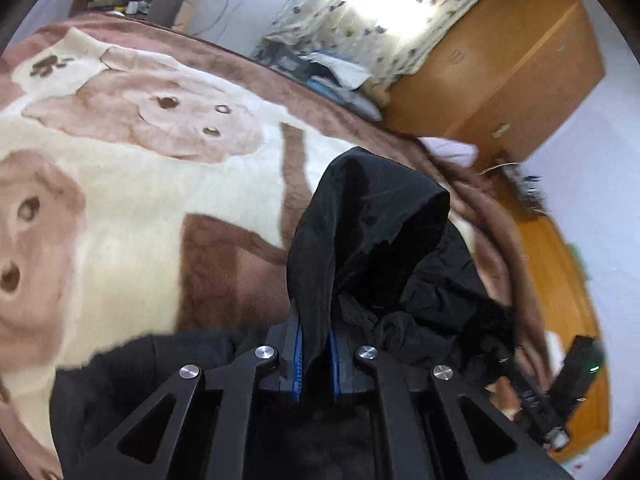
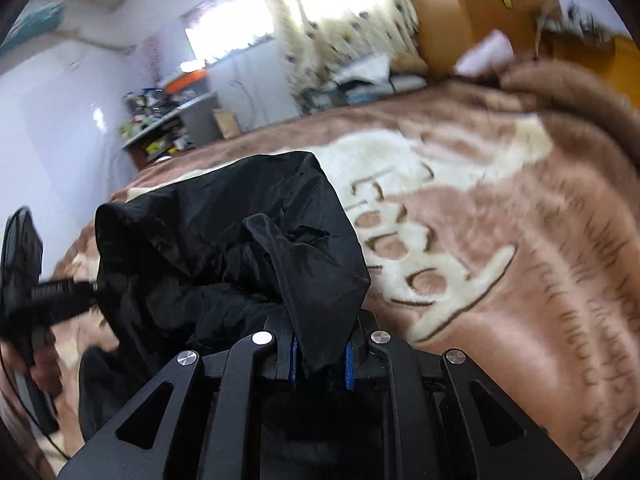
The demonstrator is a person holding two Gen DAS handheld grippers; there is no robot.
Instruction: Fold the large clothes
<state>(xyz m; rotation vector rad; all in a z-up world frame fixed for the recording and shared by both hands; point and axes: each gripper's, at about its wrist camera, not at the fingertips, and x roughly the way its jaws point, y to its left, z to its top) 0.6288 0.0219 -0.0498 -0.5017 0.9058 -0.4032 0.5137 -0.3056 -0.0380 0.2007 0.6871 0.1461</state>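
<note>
**Garment held aloft, fold not yet formed**

Garment (image 1: pixel 372 240): a black, thin, crinkled piece, bunched and lifted over the bed (image 1: pixel 120 200); part of it trails down toward the blanket at the lower left of the left view; no flat panel or crease line is visible. Left gripper (image 1: pixel 316 360): jaws closed on a pinch of black cloth between the blue pads; right gripper (image 2: pixel 320 360): likewise clamped on a fold of the same cloth (image 2: pixel 224 248). The left tool also shows at the left edge of the right view, near the cloth.

Progress, by judgement: early; the piece is gripped at two points but neither spread nor squared; laying it out flat, smoothing it and making every fold remain.

Surroundings: bed covered by a brown and cream plush blanket with bear pattern; wooden wardrobe (image 1: pixel 500 72) beyond; curtain (image 1: pixel 380 12) at the window; cluttered shelf (image 2: pixel 160 120) by the far wall; a white item (image 1: pixel 452 150) at the bed's far edge.

Obstructions: none on the blanket's centre; the bunching itself hides the garment's edges; both views are partly blurred.
</note>
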